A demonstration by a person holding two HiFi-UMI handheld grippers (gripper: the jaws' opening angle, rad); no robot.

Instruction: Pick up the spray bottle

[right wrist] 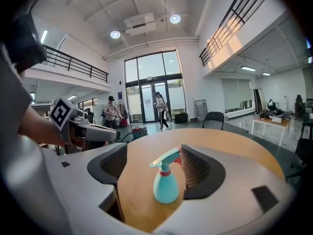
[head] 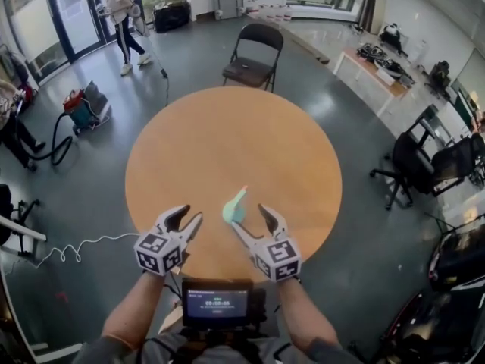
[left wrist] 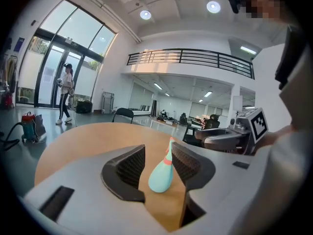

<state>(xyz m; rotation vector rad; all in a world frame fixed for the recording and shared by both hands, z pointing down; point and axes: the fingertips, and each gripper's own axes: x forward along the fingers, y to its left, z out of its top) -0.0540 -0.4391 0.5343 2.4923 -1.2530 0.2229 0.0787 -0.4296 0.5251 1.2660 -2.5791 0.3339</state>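
Head view: slim teal plastic spray bottle (head: 234, 208), upright; your left gripper (head: 189, 218) and right gripper (head: 250, 220) gape empty; hasty closing could topple it

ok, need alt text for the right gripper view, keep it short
A teal spray bottle stands upright on a round wooden table, framed between the open jaws of the right gripper, which don't grip it. The left gripper pokes in at left; people stand by tall glass doors in the background.
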